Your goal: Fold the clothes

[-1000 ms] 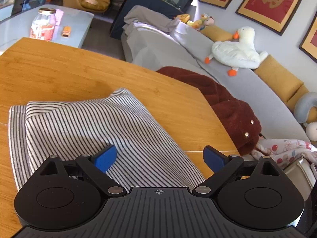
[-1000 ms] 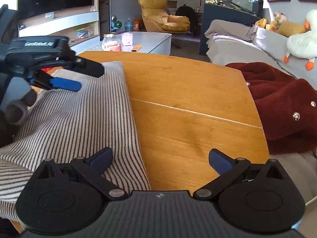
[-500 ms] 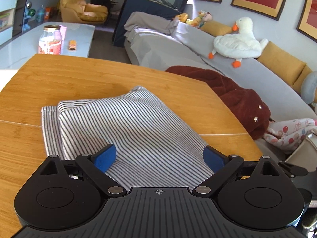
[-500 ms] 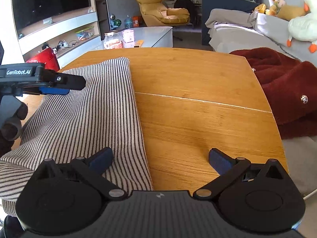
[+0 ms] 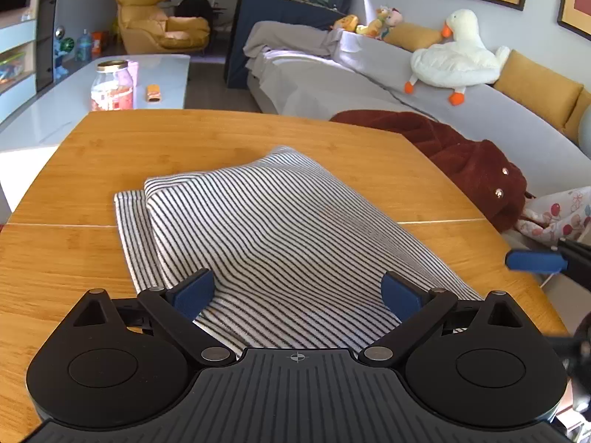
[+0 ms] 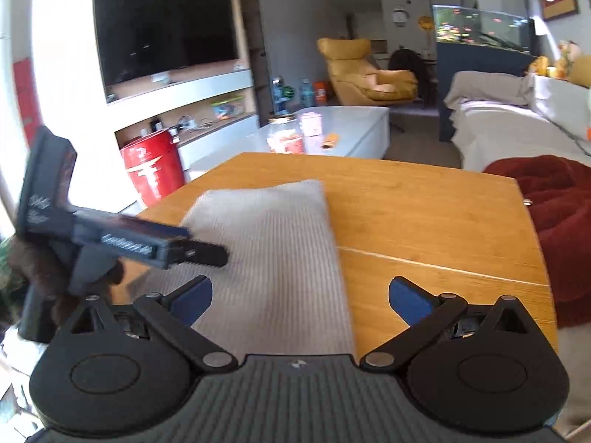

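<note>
A black-and-white striped garment point(image 5: 280, 229) lies folded in a thick rectangle on the wooden table point(image 5: 92, 147). My left gripper point(image 5: 297, 291) hovers open over its near end, nothing between the blue pads. In the right wrist view, blurred by motion, the same garment point(image 6: 273, 243) lies ahead. My right gripper point(image 6: 301, 295) is open above its near edge and holds nothing. The left gripper point(image 6: 210, 254) reaches in from the left over the cloth, held by a gloved hand. One blue fingertip point(image 5: 535, 261) of the right gripper shows at the table's right edge.
A dark red fleece garment point(image 5: 461, 155) lies on the grey sofa beside the table's right edge, with a floral cloth point(image 5: 554, 214) near it. A glass jar point(image 5: 110, 85) stands on the white coffee table beyond. A red canister point(image 6: 151, 170) stands left of the table.
Both grippers have drawn back and risen from the garment, so more of the table shows. The right view has swung left and blurred. Both stay open; the garment has not moved.
</note>
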Demonstrator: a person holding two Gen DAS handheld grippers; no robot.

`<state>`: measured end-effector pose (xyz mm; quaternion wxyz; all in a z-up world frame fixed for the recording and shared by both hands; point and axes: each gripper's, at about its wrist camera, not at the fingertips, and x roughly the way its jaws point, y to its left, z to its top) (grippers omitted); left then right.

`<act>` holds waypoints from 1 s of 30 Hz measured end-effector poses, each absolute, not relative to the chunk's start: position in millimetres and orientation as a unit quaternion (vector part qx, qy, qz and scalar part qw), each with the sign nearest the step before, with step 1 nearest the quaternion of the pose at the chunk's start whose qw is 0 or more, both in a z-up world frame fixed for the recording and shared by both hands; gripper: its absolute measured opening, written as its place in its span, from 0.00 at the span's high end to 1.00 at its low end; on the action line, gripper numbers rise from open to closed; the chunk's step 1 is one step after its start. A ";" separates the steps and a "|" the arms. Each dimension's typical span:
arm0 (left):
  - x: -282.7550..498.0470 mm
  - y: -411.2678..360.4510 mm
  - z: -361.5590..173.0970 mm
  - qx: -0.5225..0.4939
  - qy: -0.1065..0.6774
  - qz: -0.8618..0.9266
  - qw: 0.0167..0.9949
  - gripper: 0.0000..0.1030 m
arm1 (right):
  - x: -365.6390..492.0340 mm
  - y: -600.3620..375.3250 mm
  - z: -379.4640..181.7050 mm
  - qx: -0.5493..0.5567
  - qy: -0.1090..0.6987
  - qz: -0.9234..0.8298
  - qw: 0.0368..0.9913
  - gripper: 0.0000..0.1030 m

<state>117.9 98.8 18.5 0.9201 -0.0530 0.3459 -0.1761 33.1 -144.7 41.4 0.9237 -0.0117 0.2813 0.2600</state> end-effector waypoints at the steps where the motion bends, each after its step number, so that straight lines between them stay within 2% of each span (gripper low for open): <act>1: 118.8 99.4 17.4 -0.054 0.346 -0.176 0.920 0.03 | 29.2 -134.7 34.0 -0.040 0.286 0.265 0.920 0.00; 4: 122.1 100.3 14.4 -0.056 0.344 -0.179 0.920 0.01 | 19.4 -109.1 11.5 -0.113 0.289 0.267 0.912 0.00; 15: 175.1 92.3 13.3 -0.028 0.350 -0.184 0.918 0.00 | 57.4 -97.3 8.3 -0.089 0.295 0.258 0.916 0.00; 30: 168.1 94.5 20.0 -0.027 0.354 -0.170 0.919 0.00 | 56.2 -91.7 7.3 -0.094 0.292 0.244 0.920 0.00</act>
